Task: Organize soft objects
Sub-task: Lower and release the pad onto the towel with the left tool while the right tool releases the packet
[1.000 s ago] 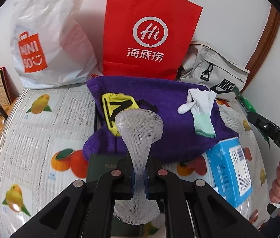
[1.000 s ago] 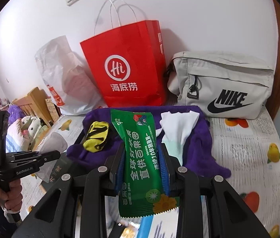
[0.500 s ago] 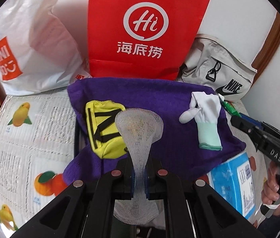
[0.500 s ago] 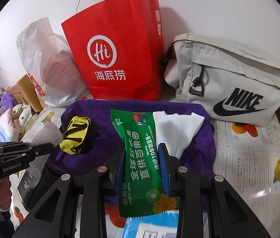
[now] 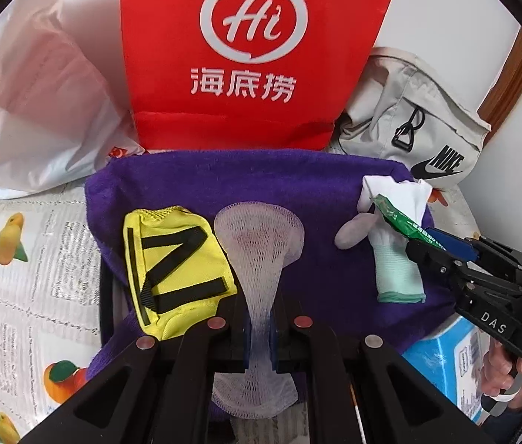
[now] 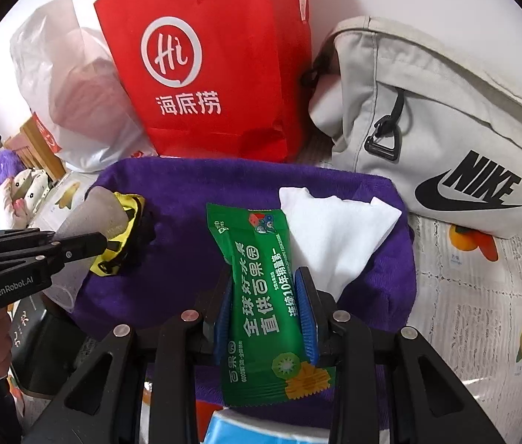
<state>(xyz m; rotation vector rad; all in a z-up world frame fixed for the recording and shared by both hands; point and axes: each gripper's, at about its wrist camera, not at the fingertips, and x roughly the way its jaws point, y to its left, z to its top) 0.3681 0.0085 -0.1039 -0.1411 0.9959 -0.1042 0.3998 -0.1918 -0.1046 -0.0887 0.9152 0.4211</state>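
Note:
My left gripper (image 5: 260, 327) is shut on a white foam fruit net (image 5: 259, 240), held above a purple towel (image 5: 290, 181). On the towel lie a yellow pouch with black straps (image 5: 176, 262) at the left and a white glove with a mint cuff (image 5: 396, 244) at the right. My right gripper (image 6: 266, 296) is shut on a green snack packet (image 6: 261, 296) and holds it over the towel (image 6: 194, 192), beside the glove (image 6: 335, 236). The right gripper also shows in the left wrist view (image 5: 442, 248), the left one in the right wrist view (image 6: 87, 242).
A red paper bag (image 5: 253, 55), a white plastic bag (image 5: 35, 103) and a grey Nike bag (image 5: 416, 129) stand against the wall behind the towel. A blue box (image 5: 449, 362) lies at the right front. A fruit-print tablecloth (image 5: 27, 259) covers the surface.
Both grippers have moved forward toward the towel and the bags, each still holding its item. The right gripper has come closer to the glove.

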